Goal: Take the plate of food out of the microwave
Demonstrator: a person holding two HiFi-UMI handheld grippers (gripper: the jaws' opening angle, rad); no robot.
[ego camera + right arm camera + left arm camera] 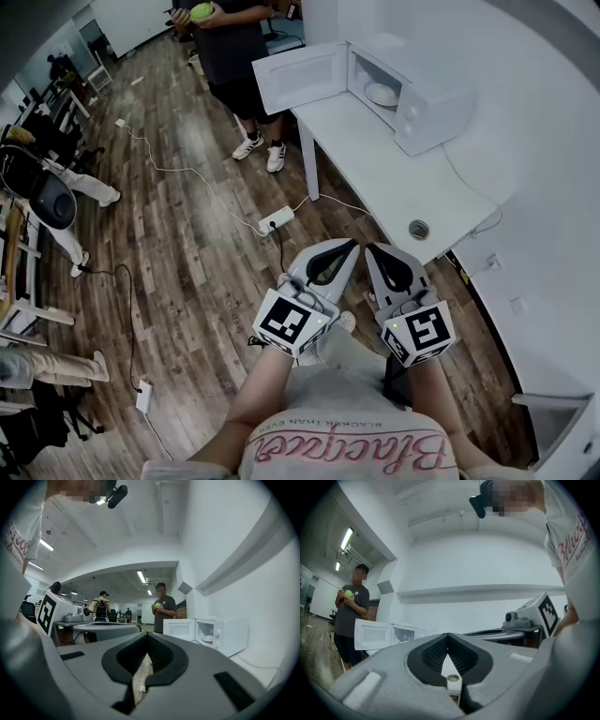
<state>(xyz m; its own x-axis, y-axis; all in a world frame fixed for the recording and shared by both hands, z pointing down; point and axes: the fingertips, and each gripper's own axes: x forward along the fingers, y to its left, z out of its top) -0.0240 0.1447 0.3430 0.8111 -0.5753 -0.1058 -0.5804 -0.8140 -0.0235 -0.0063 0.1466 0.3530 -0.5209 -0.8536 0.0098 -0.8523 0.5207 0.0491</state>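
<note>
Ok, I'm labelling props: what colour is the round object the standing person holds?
The round object is yellow-green, clearest in the head view.

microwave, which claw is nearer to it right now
Right, narrowly. The right claw sits just off the table's near edge, the left claw beside it, further out over the floor. Both are well short of the microwave.

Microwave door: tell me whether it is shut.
No, the microwave door stands swung wide open, with the plate visible inside.
</note>
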